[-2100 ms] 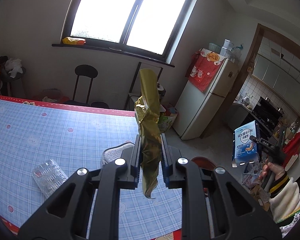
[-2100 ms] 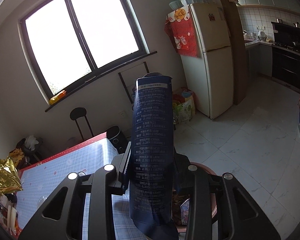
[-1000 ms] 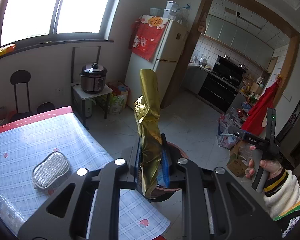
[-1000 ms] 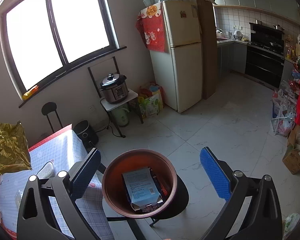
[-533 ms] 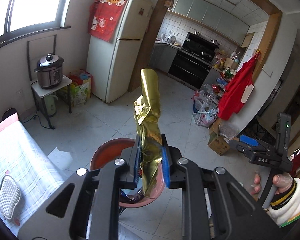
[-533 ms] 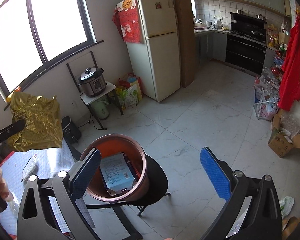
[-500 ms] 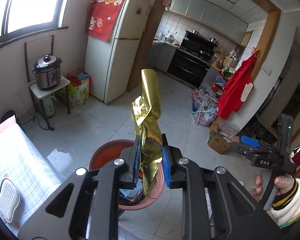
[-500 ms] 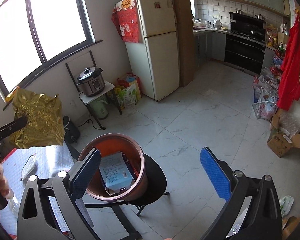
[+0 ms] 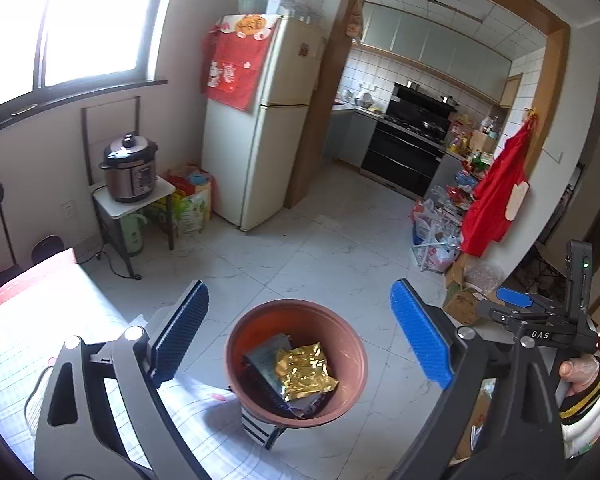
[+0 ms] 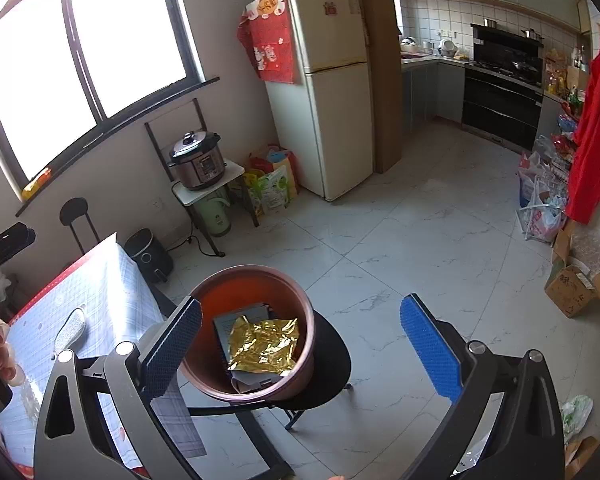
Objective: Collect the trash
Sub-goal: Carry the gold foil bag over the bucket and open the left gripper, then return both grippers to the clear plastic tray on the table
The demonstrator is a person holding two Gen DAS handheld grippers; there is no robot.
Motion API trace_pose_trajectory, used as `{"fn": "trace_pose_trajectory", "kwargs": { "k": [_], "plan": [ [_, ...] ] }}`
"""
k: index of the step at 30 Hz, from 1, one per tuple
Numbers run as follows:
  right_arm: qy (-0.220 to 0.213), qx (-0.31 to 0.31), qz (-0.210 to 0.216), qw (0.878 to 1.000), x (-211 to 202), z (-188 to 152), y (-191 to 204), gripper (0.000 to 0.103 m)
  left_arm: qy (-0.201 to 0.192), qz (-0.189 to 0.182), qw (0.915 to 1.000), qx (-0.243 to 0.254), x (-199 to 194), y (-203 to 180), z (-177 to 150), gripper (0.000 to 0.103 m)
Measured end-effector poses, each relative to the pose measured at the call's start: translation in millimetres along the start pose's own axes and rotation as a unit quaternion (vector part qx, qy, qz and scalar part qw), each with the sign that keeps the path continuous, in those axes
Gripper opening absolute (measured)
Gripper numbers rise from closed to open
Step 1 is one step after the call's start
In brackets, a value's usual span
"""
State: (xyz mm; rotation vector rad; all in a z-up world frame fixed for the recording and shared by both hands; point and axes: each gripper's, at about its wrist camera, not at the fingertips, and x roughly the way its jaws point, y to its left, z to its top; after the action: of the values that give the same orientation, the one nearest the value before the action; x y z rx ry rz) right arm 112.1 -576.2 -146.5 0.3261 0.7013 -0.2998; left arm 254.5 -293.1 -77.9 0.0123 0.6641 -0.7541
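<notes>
The left gripper stood wide open, its jaws having just spread apart, and nothing lay between them. Below the gap, at about 6 o'clock from the midpoint, sat the brown bucket, and the gold wrapper rested inside it on top of a grey packet. The wrapper was well clear of both blue pads, touching neither. In this view the bucket sat on a dark stool just beside the corner of the checked tablecloth at 8 o'clock.

The right gripper was also released, jaws spread and empty. From its camera the bucket lay at about 9 o'clock of the midpoint, partly behind the left finger, with the gold wrapper crumpled flat on the packet inside. The black stool showed under the bucket rim.

In the left view the right gripper's body appeared at 4 o'clock, held by a hand in a white sleeve with striped cuff. In the right view part of the left gripper and some fingers showed at the 9 o'clock edge.

Farther off stood a fridge at 12 o'clock, a pressure cooker on a small stand at 10 o'clock, and a red garment hanging at 2 o'clock
</notes>
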Motion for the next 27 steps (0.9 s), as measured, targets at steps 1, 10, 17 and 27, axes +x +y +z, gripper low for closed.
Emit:
{"fn": "trace_pose_trajectory", "kwargs": {
  "k": [1,10,17,27],
  "plan": [
    [0.001,-0.005,0.007,1.0,0.8,0.5,8.3,0.098,-0.004,0.011,0.9999,-0.007,-9.8,8.0,-2.2,0.092],
    [0.017,-0.04,0.076,0.996,14.0,-5.9,95.0,0.098,-0.008,0.157,0.9803,-0.12,-139.5,117.8,-73.1,0.095],
    [0.058,-0.059,0.126,0.988,33.2,-29.5,177.5,0.098,-0.02,0.25,0.9313,-0.264,-255.7,205.2,-167.8,0.093],
    [0.122,-0.146,0.177,0.966,41.8,-83.2,312.1,0.098,-0.02,0.284,0.8707,-0.401,-337.6,272.6,-287.1,0.088]
  ]
}}
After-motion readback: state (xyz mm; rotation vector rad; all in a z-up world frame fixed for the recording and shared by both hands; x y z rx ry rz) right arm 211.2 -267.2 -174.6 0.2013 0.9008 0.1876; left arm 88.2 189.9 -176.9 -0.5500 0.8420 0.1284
